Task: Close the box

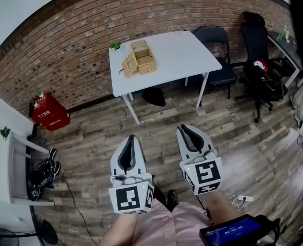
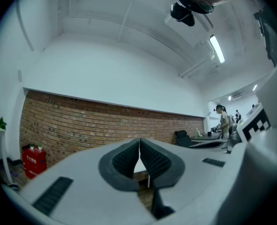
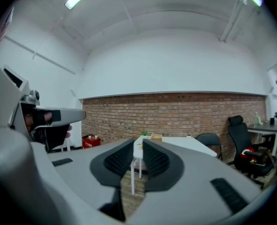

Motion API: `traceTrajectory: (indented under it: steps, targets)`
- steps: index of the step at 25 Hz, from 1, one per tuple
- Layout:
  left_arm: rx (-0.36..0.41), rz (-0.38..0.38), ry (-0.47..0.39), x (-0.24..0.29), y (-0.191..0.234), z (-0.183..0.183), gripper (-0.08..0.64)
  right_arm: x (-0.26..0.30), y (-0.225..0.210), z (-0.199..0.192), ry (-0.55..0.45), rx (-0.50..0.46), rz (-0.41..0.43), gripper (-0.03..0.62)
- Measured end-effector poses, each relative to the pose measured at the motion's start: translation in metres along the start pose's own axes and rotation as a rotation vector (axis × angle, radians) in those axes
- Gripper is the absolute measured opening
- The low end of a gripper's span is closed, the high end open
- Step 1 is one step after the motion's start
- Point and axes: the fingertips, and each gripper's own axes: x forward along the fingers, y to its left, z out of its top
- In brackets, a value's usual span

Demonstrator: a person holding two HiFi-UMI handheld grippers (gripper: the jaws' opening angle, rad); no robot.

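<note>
White left claw and right claw have black pads.

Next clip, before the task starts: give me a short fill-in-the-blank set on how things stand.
1. The wicker box stands on a white ____.
2. Its lid is ____.
3. The left gripper has its jaws ____, with nothing between them.
4. The wall behind the box is made of ____.

Missing words: table; open; shut; brick.

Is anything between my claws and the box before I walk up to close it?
Nothing visible does. Only bare wood-plank floor lies between the left claw, the right claw and the white rectangular table, where the tan woven wicker box sits open near the far left corner.
</note>
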Motion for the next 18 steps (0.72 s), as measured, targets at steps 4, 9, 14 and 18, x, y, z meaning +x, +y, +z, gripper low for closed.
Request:
traceTrajectory:
  steps: [4,9,14,18]
  targets:
    - [-0.021,-0.03,-0.005,0.014,0.003,0.0,0.114,0.017,0.0,-0.002,0.015,0.006,0.037,0.172]
    - [-0.012,-0.014,0.019,0.044,0.022,-0.018,0.114,0.052,-0.009,-0.011,0.042,-0.005,0.034,0.161]
    - [-0.025,-0.009,0.058,0.096,0.051,-0.04,0.115,0.108,-0.023,-0.018,0.062,0.002,0.038,0.156]
    - [-0.029,-0.006,0.06,0.144,0.081,-0.045,0.115,0.161,-0.03,-0.017,0.076,0.009,0.043,0.152]
